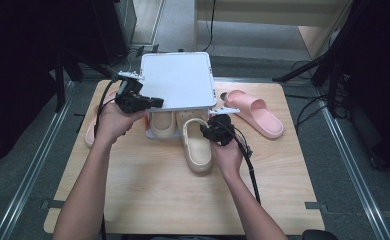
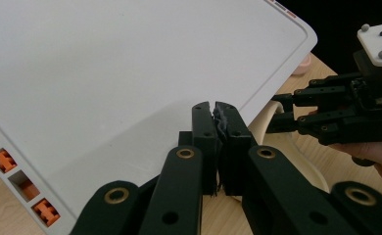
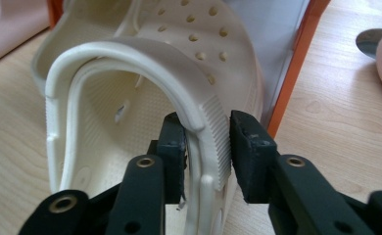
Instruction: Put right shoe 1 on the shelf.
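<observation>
A white storage box has its flat lid (image 1: 178,80) (image 2: 130,63) raised, and my left gripper (image 1: 154,103) (image 2: 217,117) is shut on the lid's front edge near its left corner. One cream clog (image 1: 161,122) lies inside under the lid. A second cream clog (image 1: 197,150) (image 3: 145,63) lies half out of the box, heel toward me. My right gripper (image 1: 206,131) (image 3: 207,142) straddles this clog's ribbed heel strap (image 3: 218,132). Its pads stand just off the strap on either side. The right gripper (image 2: 282,115) is also in the left gripper view, beside the clog.
A pink slipper (image 1: 255,112) lies to the right of the box, and another pink slipper (image 1: 90,132) lies at the left behind my left hand. The box's orange-edged front frame (image 3: 292,73) stands close to my right jaw. Bare wooden tabletop (image 1: 148,190) stretches toward me.
</observation>
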